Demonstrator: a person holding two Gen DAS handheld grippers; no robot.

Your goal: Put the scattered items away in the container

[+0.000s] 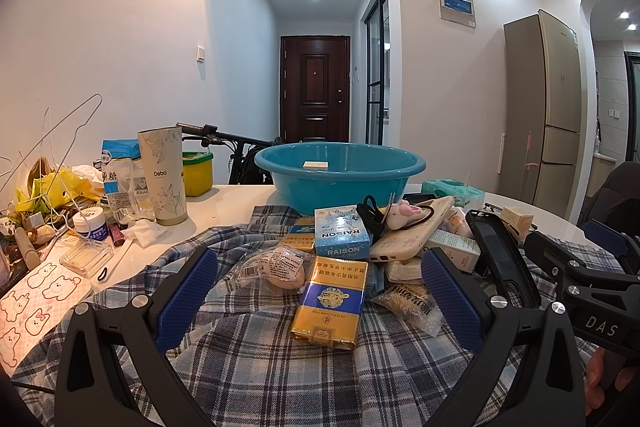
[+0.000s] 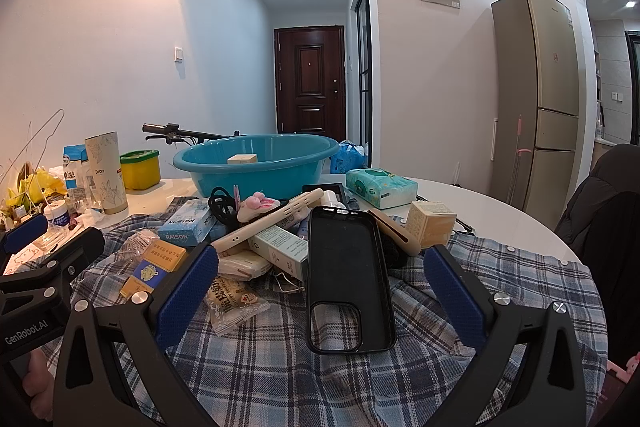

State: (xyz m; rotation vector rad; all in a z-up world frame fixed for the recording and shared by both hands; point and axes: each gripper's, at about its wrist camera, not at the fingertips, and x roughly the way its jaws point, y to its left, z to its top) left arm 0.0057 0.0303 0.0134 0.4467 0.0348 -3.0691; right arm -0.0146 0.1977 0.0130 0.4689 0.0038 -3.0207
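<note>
Both claws gaped wide and empty: the left gripper [image 1: 320, 291] framed a gold cigarette pack [image 1: 329, 301], the right gripper [image 2: 320, 291] a black phone case [image 2: 347, 277], both on the plaid shirt [image 2: 280, 367]. Beyond the pile sat the teal basin [image 1: 340, 171], one small box [image 2: 241, 159] inside.

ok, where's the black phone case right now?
The black phone case lies open side up on the plaid shirt, centred between the open right gripper fingers in the right wrist view. Its far end leans on the pile, before the teal basin.
</note>
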